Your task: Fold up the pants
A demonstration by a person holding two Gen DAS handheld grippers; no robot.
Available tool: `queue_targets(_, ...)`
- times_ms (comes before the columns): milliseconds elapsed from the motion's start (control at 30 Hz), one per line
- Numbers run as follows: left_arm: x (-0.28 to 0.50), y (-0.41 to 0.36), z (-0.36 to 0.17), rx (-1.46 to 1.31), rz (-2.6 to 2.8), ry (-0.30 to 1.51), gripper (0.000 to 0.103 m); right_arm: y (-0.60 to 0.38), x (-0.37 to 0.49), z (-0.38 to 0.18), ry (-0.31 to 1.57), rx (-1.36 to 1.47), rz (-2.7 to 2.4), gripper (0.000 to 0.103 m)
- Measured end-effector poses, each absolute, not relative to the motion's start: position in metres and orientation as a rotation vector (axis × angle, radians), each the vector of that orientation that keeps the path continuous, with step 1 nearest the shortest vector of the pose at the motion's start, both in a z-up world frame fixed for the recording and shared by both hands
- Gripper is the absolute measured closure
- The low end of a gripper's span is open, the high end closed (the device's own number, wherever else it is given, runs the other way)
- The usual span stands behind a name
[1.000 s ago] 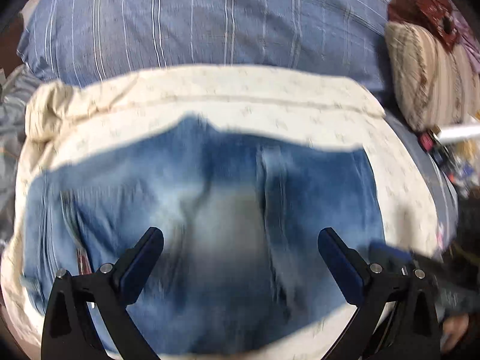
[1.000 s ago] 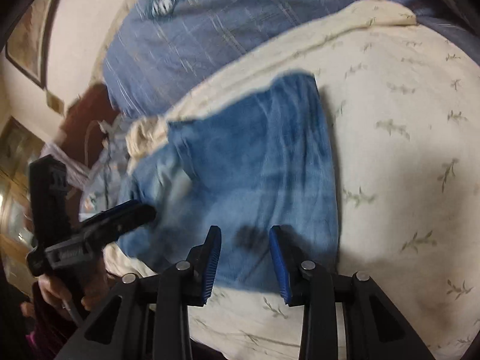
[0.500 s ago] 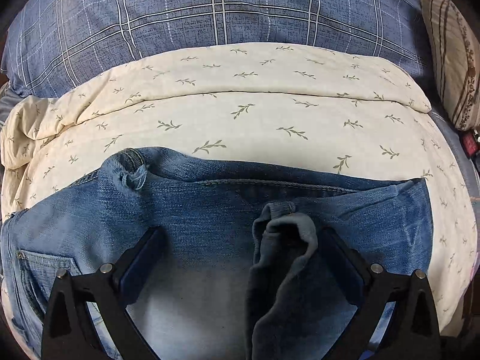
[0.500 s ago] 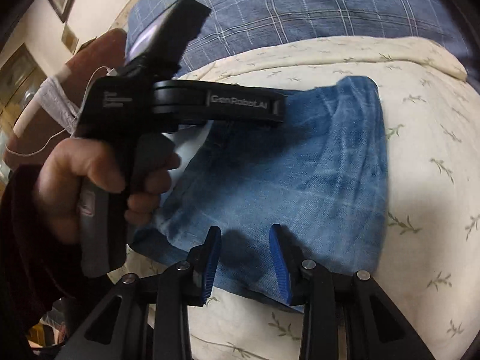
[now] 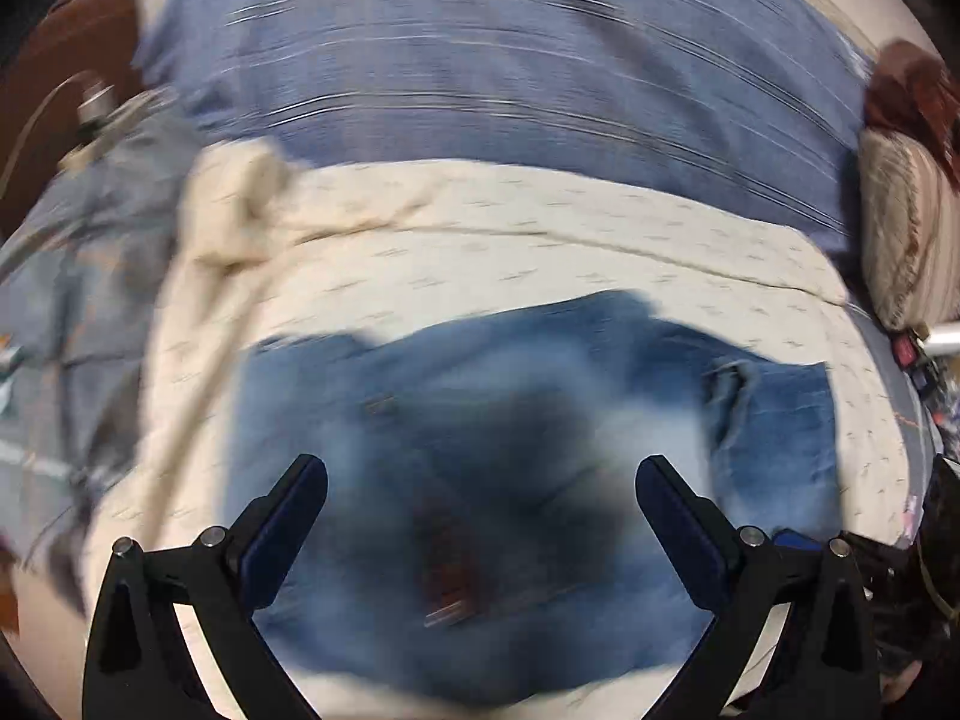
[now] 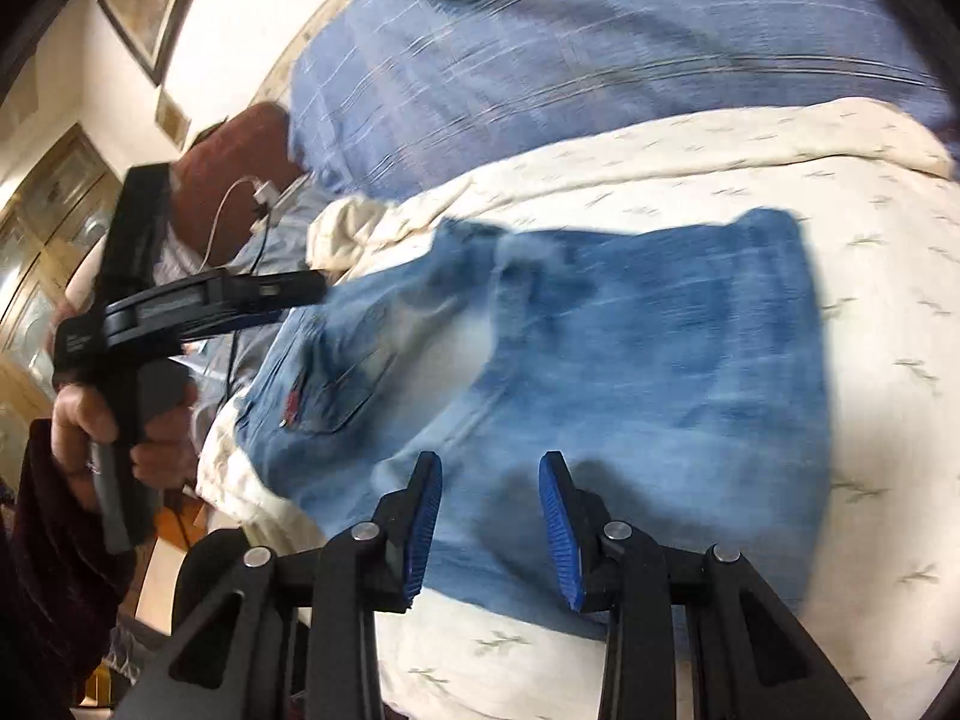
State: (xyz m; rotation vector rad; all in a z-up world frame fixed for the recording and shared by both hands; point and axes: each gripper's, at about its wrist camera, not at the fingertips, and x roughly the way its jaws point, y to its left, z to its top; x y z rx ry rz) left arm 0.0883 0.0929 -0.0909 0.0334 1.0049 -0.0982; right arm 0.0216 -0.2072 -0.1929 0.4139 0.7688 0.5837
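The jeans (image 6: 630, 372) lie folded into a compact rectangle on the cream sheet (image 6: 870, 450); the left gripper (image 5: 480, 498) hangs spread wide, the right gripper (image 6: 489, 516) parted and empty; likely only a final smoothing or another fold remains.

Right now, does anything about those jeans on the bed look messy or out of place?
Mostly tidy: the jeans lie folded in a rough rectangle on the cream blanket. The far left corner near the pocket looks rumpled and lifted, though motion blur hides detail. Both grippers are open, holding nothing.
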Motion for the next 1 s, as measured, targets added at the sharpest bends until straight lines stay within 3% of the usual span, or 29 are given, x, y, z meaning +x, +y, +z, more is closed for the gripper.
queue_targets(100, 0.074, 0.136, -0.093, -0.006, -0.033, 1.022, 0.000, -0.179, 0.026, -0.202, 0.832, 0.287, 0.548, 0.065)
queue_targets(200, 0.059, 0.180, -0.099, -0.092, 0.009, 1.034, 0.000, -0.181, 0.027, -0.195, 0.818, 0.331, 0.568, 0.065)
queue_targets(333, 0.052, 0.219, -0.112, -0.253, 0.050, 1.046, 0.000, -0.176, 0.019, -0.181, 0.712, 0.382, 0.613, 0.065)
queue_targets(400, 0.052, 0.225, -0.116, -0.305, 0.044, 1.050, 0.000, -0.172, 0.015, -0.176, 0.683, 0.382, 0.626, 0.063)
queue_targets(467, 0.057, 0.227, -0.121, -0.349, 0.021, 1.063, 0.000, -0.170, 0.010, -0.172, 0.661, 0.372, 0.616, 0.052)
queue_targets(933, 0.077, 0.199, -0.179, -0.515, -0.074, 1.193, 0.000, -0.192, 0.012, -0.175, 0.647, 0.426, 0.571, 0.052)
queue_targets(1000, 0.080, 0.192, -0.180, -0.514, -0.079, 1.175, 0.008, -0.192, 0.013, -0.175, 0.643, 0.423, 0.565, 0.052)
